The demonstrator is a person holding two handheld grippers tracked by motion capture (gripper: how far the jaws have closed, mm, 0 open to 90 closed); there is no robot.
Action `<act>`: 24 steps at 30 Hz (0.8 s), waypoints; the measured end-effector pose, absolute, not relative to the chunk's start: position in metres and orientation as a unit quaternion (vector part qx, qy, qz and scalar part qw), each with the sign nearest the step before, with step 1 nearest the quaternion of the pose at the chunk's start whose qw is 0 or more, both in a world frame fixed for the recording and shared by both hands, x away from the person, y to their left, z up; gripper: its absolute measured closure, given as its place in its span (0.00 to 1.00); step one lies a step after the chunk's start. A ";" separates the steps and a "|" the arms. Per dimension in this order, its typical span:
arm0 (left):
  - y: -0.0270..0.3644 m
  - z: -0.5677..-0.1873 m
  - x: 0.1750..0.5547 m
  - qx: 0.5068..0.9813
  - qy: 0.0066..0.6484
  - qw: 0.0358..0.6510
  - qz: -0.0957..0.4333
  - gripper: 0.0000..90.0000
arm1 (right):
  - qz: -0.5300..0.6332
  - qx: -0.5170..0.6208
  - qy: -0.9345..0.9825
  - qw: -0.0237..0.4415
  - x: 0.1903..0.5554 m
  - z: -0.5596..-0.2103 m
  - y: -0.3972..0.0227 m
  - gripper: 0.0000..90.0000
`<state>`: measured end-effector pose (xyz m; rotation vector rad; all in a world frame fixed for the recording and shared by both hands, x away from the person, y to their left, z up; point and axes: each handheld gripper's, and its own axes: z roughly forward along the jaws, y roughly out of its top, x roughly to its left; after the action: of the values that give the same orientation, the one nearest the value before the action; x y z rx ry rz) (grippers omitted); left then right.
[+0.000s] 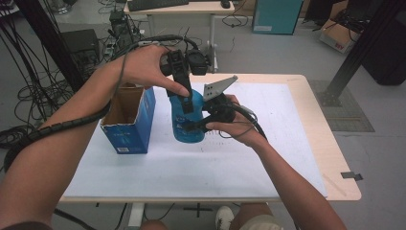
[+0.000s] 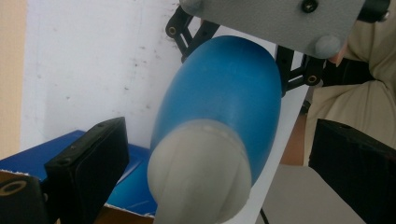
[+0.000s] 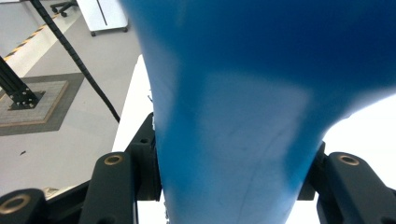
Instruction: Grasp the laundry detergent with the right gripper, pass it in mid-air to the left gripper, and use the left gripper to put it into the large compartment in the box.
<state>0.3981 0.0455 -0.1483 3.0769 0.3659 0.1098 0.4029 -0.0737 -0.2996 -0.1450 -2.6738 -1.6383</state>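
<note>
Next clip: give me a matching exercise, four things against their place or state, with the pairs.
Things:
1. bottle
2. box
3. right tool
4. left tool

Place or state:
A. open-topped, standing on the paper beside the bottle
B. blue, with a pale cap, clamped at its body
C. above the bottle's cap, jaws apart on either side of it
D. shut on the bottle from the side

Pairs: 1-B, 2-A, 3-D, 4-C
</note>
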 end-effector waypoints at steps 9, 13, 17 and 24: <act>0.043 -0.152 0.400 0.992 0.116 0.025 0.031 0.06 | -0.523 -0.040 -0.851 -0.011 0.402 -0.295 -0.073 0.48; 0.042 -0.152 0.400 0.993 0.114 0.027 0.027 0.06 | -0.521 -0.037 -0.853 -0.014 0.401 -0.294 -0.072 0.48; 0.041 -0.152 0.400 0.993 0.116 0.020 0.026 0.06 | -0.520 -0.023 -0.853 -0.022 0.404 -0.293 -0.073 0.48; 0.043 -0.153 0.401 0.993 0.115 0.019 0.022 0.06 | -0.526 -0.023 -0.850 -0.020 0.404 -0.291 -0.075 0.48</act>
<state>0.4005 0.0426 -0.1528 3.0822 0.3571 0.0686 0.4036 -0.0748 -0.2907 -0.0734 -2.7044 -1.6744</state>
